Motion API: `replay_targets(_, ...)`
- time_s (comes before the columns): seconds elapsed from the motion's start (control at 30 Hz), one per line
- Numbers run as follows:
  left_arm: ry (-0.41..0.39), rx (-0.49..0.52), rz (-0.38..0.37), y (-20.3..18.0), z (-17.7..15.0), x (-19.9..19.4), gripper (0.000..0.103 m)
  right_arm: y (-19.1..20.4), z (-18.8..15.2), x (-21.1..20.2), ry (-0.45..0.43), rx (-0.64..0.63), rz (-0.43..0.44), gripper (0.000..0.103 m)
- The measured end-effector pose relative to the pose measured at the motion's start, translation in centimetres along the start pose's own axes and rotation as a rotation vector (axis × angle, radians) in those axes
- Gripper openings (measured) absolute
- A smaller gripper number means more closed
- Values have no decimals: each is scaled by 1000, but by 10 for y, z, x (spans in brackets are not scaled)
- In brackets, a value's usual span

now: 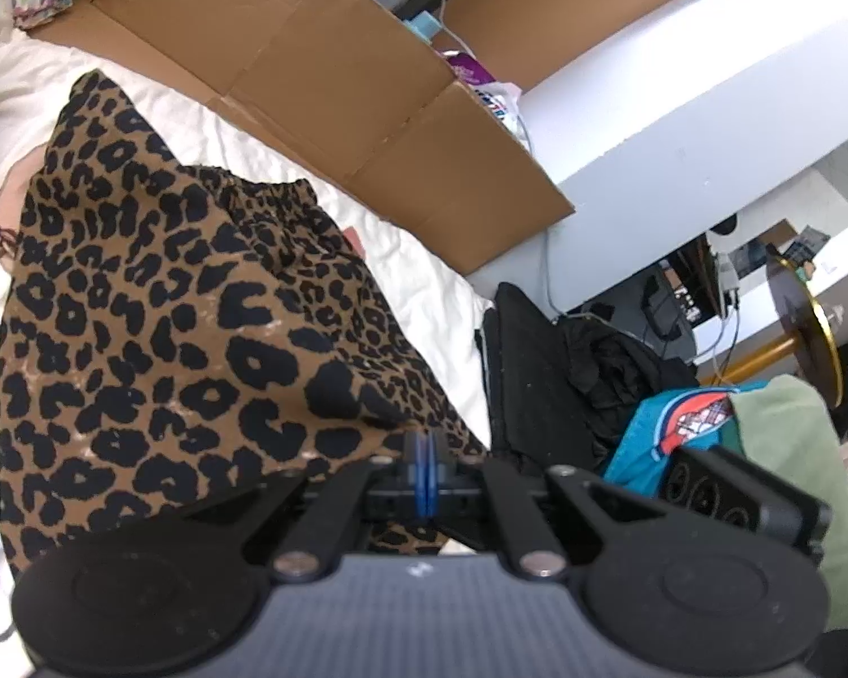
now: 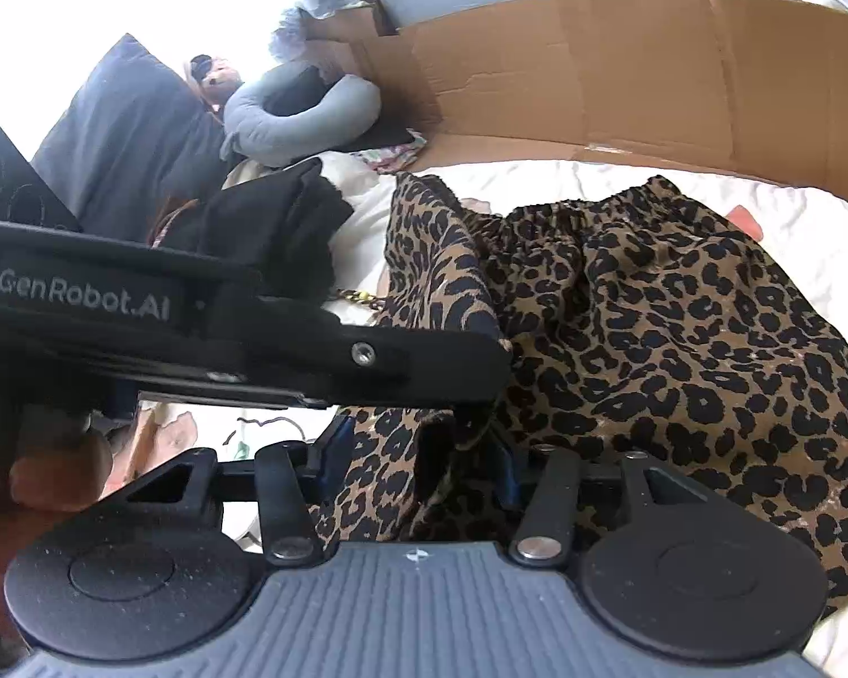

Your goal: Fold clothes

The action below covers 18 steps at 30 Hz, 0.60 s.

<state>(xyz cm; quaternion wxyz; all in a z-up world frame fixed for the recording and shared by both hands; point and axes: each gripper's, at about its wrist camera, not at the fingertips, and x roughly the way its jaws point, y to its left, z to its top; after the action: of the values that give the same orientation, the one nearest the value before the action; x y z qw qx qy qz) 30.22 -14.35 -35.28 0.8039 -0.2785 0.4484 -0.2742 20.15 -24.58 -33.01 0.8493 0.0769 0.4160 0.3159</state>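
Leopard-print garment (image 1: 186, 305) lies spread on the white bed sheet (image 1: 401, 260), centre-left of frame. Left gripper (image 1: 425, 472): blue pads pressed together, pinching the garment's near edge. Right gripper (image 2: 418, 452): set wide, with leopard fabric bunched between its fingers. Flattened cardboard box (image 2: 622, 79) lies beyond the garment, upper right.
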Motion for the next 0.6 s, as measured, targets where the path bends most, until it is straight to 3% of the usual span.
replay_targets(0.03, 3, -4, 1, 0, 0, 2, 1, -1, 0, 1, 1, -2, -5, 47)
replay_targets(0.17, 26, -29, 13, 0, 1, 11, 2, -8, 0, 6, 27, 16, -44, 2)
replay_targets(0.23, 34, -15, 23, -2, 3, 15, 2, -15, -2, 7, 36, 41, -53, 1)
replay_targets(0.33, 45, 22, 50, -7, 6, 17, 11, -20, -3, 5, 33, 46, -67, 1)
replay_targets(0.4, 51, 37, 75, -8, 6, 16, 29, -23, -4, 3, 33, 45, -70, 1)
replay_targets(0.47, 59, 54, 102, -9, 7, 14, 40, -26, -4, 1, 31, 45, -74, 1)
replay_targets(0.6, 74, 88, 156, -9, 8, 11, 56, -30, -3, -3, 28, 51, -73, 1)
